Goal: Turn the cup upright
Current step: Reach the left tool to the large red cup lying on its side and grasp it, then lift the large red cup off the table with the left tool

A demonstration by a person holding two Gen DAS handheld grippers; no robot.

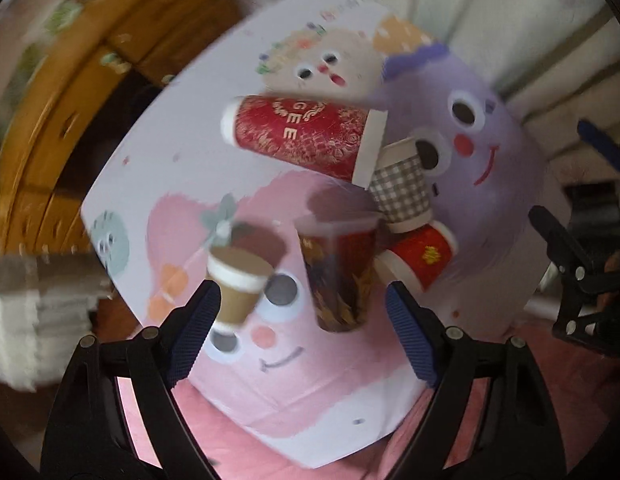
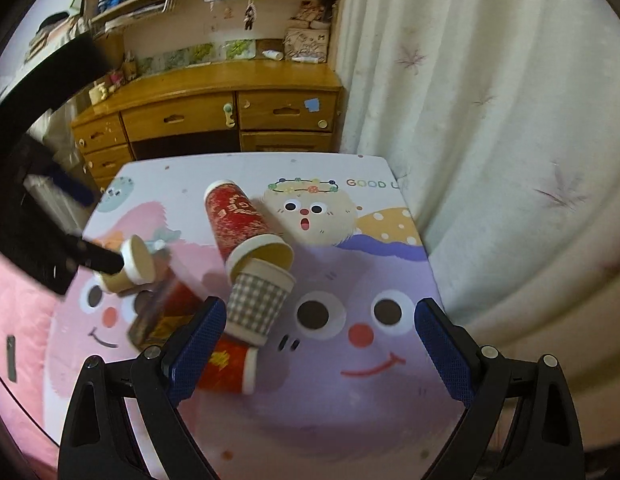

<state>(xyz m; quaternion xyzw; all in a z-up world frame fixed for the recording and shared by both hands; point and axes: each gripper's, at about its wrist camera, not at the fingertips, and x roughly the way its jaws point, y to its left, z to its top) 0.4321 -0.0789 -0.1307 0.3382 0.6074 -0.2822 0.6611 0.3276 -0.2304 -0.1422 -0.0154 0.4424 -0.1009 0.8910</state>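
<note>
Partly, right claw hides red cup.

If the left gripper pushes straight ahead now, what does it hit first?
Probably the dark patterned cup, centred between the open left gripper fingers; the brown cup sits beside its left finger. Blur makes depth uncertain.

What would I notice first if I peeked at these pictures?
A jumble of paper cups in the middle of the cartoon mat: a tall red cup on its side, a checkered cup leaning against its mouth, and a small brown cup at the left. Both the left gripper and right gripper are open.
</note>
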